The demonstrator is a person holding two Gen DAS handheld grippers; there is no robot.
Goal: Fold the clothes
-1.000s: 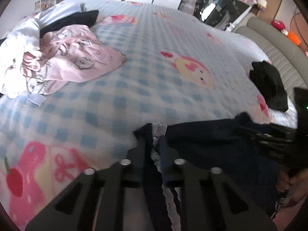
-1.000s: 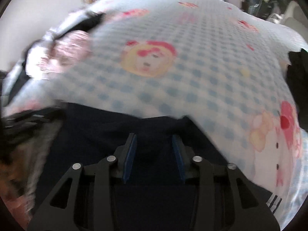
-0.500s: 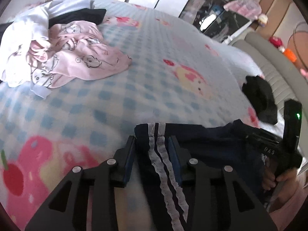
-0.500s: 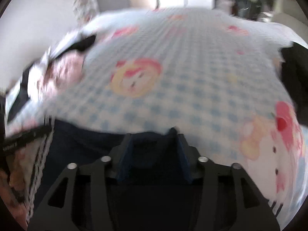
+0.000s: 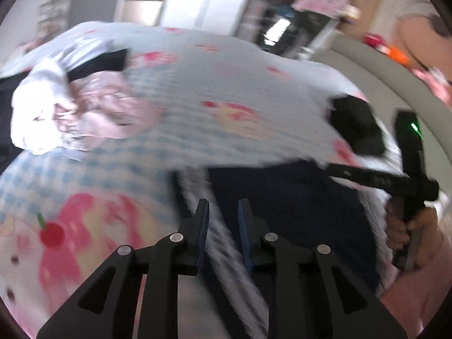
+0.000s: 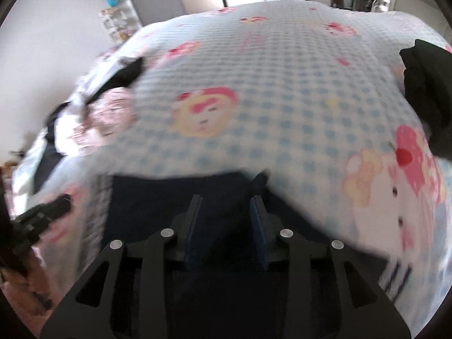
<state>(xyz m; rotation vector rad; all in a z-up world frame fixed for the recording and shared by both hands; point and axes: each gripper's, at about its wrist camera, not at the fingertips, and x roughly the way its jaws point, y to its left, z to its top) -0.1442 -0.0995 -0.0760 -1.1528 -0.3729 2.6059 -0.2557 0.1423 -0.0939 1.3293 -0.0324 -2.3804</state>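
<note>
A navy garment [image 5: 288,209] with white lace side stripes [image 5: 223,243] lies flat on the checked bed near the front edge. It also shows in the right wrist view [image 6: 175,197]. My left gripper [image 5: 223,212] is open over the striped left edge of the garment, with fabric between the fingers. My right gripper [image 6: 226,206] is open over the garment's right far corner. The right gripper also appears in the left wrist view [image 5: 406,175], and the left one in the right wrist view [image 6: 42,214].
A pile of pink and white clothes [image 5: 84,113] with a black item [image 5: 99,63] lies at the bed's far left. A folded black garment [image 5: 356,127] sits at the right, also visible in the right wrist view [image 6: 429,90]. A grey headboard [image 5: 395,84] runs along the right.
Both grippers have let go of the navy garment and pulled back a little toward me. The garment now lies spread on the bed.
</note>
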